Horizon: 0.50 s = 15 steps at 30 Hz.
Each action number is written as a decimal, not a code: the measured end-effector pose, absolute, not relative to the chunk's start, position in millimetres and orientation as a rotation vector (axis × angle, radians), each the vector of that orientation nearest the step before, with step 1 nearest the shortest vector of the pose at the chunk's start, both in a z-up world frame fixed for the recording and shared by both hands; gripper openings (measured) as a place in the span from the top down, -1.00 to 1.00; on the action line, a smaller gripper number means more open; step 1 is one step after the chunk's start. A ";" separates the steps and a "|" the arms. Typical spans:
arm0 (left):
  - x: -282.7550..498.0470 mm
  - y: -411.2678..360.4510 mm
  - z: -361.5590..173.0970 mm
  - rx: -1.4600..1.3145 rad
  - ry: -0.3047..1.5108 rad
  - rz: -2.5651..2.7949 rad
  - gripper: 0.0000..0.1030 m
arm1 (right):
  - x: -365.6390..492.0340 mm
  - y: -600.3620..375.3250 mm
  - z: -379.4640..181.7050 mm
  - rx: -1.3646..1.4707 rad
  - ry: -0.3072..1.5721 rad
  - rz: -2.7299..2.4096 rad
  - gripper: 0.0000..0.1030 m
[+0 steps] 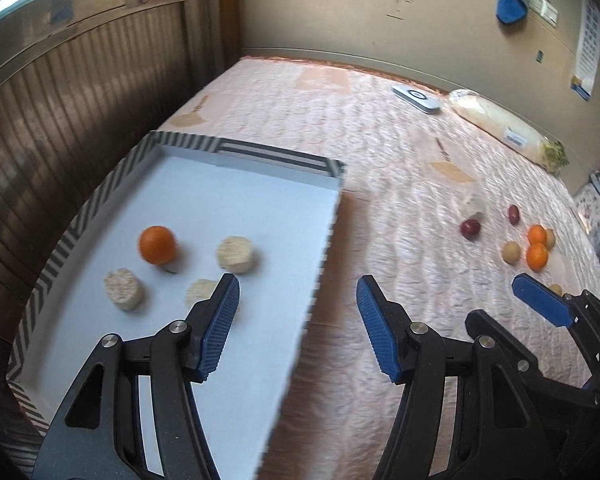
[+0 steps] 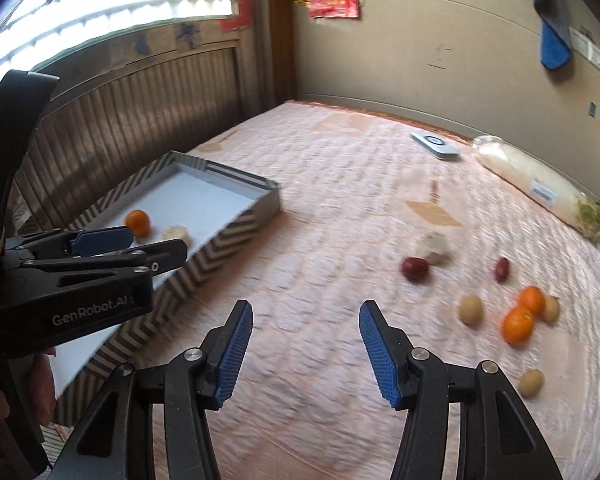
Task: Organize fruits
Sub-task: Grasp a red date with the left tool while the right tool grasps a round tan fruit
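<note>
A white tray with a grey zigzag rim (image 1: 236,148) (image 2: 236,220) lies on the pink quilt at the left. In it sit an orange (image 1: 157,245) (image 2: 137,222) and three pale round cakes (image 1: 235,254). My left gripper (image 1: 298,300) is open and empty, over the tray's right edge. My right gripper (image 2: 306,320) is open and empty above bare quilt; one of its fingers (image 1: 540,300) shows in the left wrist view. To the right lie two oranges (image 2: 518,324), two dark red fruits (image 2: 415,268), several small tan fruits (image 2: 471,310) and a pale blurred lump (image 2: 434,249).
A wooden slatted wall (image 1: 80,112) runs along the left of the quilt. At the back right lie a white flat device (image 2: 436,145) and a long wrapped white radish (image 2: 540,188). A blue cloth (image 2: 552,36) hangs on the far wall.
</note>
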State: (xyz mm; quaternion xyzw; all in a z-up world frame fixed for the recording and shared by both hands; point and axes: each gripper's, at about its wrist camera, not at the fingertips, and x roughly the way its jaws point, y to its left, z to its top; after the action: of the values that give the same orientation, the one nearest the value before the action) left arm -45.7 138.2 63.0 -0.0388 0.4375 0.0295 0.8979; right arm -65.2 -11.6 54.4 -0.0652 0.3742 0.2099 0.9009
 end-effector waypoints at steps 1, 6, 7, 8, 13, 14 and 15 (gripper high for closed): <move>-44.5 131.0 63.2 -0.075 0.907 0.047 -0.20 | -66.3 -20.1 54.5 -0.129 0.775 0.423 -0.04; -37.6 98.2 62.9 -0.049 0.911 -0.013 -0.20 | -71.2 -65.8 54.2 -0.118 0.783 0.340 -0.05; -35.8 91.5 62.6 -0.044 0.914 -0.024 -0.20 | -71.9 -74.6 53.8 -0.113 0.786 0.325 -0.05; -34.1 85.1 61.9 -0.038 0.918 -0.037 -0.20 | -72.0 -85.3 53.2 -0.103 0.788 0.307 -0.05; -19.3 51.2 56.2 -0.007 0.946 -0.084 -0.20 | -71.1 -128.4 50.5 -0.049 0.801 0.253 -0.05; -16.1 47.5 55.3 -0.007 0.950 -0.093 -0.20 | -71.0 -134.4 50.2 -0.040 0.804 0.245 -0.05; -11.2 41.9 53.8 -0.003 0.955 -0.100 -0.20 | -70.9 -141.0 49.4 -0.033 0.805 0.239 -0.05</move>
State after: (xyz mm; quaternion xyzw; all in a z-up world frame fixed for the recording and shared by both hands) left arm -11.2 41.9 53.8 -0.0014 0.4595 -0.0482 0.8869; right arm -70.9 -141.0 49.4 -0.0162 0.3910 0.1159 0.9129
